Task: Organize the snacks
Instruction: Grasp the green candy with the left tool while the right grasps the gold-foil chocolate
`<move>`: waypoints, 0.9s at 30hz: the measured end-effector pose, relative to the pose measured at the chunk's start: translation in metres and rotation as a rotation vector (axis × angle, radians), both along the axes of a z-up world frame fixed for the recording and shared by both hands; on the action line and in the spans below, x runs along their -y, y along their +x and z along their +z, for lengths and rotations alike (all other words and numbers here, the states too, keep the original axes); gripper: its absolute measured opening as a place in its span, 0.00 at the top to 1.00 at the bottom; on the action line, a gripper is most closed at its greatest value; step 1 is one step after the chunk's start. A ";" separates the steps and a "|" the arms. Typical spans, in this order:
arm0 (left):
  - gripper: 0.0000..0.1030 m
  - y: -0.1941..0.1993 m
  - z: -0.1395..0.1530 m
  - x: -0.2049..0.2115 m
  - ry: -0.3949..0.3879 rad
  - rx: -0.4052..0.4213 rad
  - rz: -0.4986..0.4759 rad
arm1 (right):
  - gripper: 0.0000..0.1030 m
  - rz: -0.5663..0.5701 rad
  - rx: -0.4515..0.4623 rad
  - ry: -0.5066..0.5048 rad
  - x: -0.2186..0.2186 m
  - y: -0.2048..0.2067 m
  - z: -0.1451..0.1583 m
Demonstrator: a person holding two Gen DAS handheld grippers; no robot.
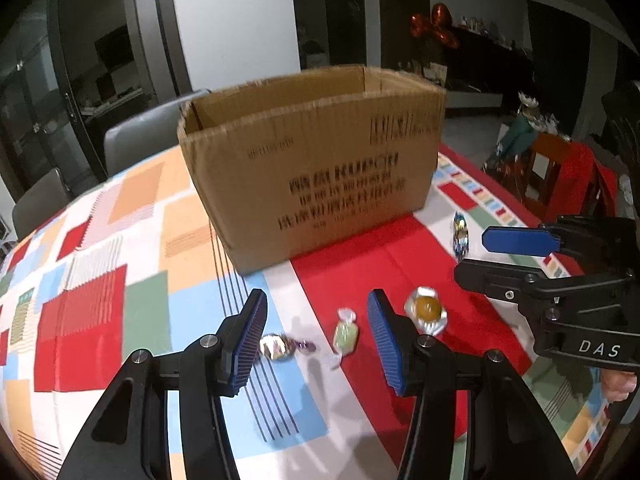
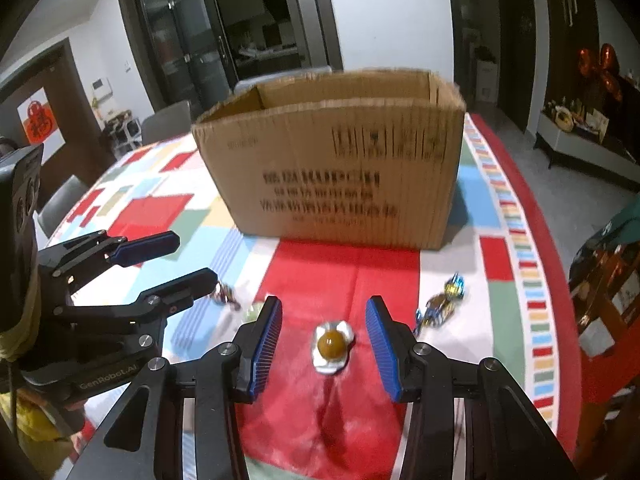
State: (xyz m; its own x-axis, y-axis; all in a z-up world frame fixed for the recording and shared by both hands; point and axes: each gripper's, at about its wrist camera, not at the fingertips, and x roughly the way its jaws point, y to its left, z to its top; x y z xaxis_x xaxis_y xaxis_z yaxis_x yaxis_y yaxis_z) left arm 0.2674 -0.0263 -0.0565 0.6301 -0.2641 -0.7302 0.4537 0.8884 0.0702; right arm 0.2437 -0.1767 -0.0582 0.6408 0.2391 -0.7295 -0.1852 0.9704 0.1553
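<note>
Right gripper (image 2: 322, 330) jaws apart, straddling amber candy (image 2: 331, 345) at lower centre. Lower squarely, pinch wrapper, lift toward cardboard box (image 2: 332, 168). Left gripper (image 1: 316, 330) jaws apart too.

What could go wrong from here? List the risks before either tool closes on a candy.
1. The two tools are close together: the right tool brackets the amber candy while the left tool hangs just beside it, so they could bump.
2. The left tool sits between the green candy and the foil candy; closing might catch neither or nudge one away.
3. The cardboard box has tall walls, so a low carry could hit its front.
</note>
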 end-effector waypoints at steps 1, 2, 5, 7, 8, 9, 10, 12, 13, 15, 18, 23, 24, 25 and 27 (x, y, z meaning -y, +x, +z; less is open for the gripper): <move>0.50 -0.001 -0.004 -0.001 -0.002 -0.006 -0.004 | 0.56 0.002 -0.008 -0.002 -0.001 -0.001 -0.003; 0.50 -0.001 -0.008 -0.001 -0.004 -0.011 -0.007 | 0.57 0.006 -0.018 -0.003 -0.002 -0.002 -0.007; 0.50 -0.001 -0.019 -0.003 -0.013 -0.034 -0.017 | 0.57 0.013 -0.042 -0.002 -0.004 -0.003 -0.018; 0.50 -0.001 -0.026 -0.002 -0.009 -0.045 -0.024 | 0.57 0.015 -0.062 0.008 -0.004 -0.002 -0.026; 0.50 0.000 -0.031 -0.001 -0.001 -0.054 -0.029 | 0.57 0.017 -0.071 0.011 -0.004 -0.002 -0.030; 0.50 0.000 -0.032 -0.001 0.000 -0.059 -0.031 | 0.57 0.016 -0.077 0.012 -0.004 -0.001 -0.032; 0.51 0.001 -0.036 0.000 -0.001 -0.065 -0.035 | 0.58 0.015 -0.082 0.012 -0.005 -0.001 -0.035; 0.51 0.003 -0.041 0.001 0.002 -0.081 -0.039 | 0.62 0.017 -0.093 0.010 -0.005 0.000 -0.040; 0.51 0.004 -0.045 0.002 0.003 -0.089 -0.041 | 0.62 0.015 -0.102 0.010 -0.005 0.001 -0.043; 0.53 0.006 -0.050 0.003 0.000 -0.102 -0.045 | 0.62 0.015 -0.114 0.013 -0.004 0.003 -0.048; 0.56 0.010 -0.056 0.004 -0.009 -0.127 -0.042 | 0.65 0.011 -0.130 0.016 -0.003 0.006 -0.054; 0.61 0.018 -0.062 0.008 -0.027 -0.155 -0.038 | 0.67 0.007 -0.144 0.026 -0.003 0.013 -0.059; 0.61 0.019 -0.062 0.008 -0.026 -0.157 -0.039 | 0.68 0.007 -0.147 0.029 -0.003 0.013 -0.059; 0.61 0.019 -0.062 0.009 -0.026 -0.159 -0.040 | 0.69 0.008 -0.150 0.032 -0.003 0.015 -0.060; 0.64 0.022 -0.065 0.011 -0.023 -0.171 -0.041 | 0.69 0.009 -0.153 0.037 -0.004 0.017 -0.061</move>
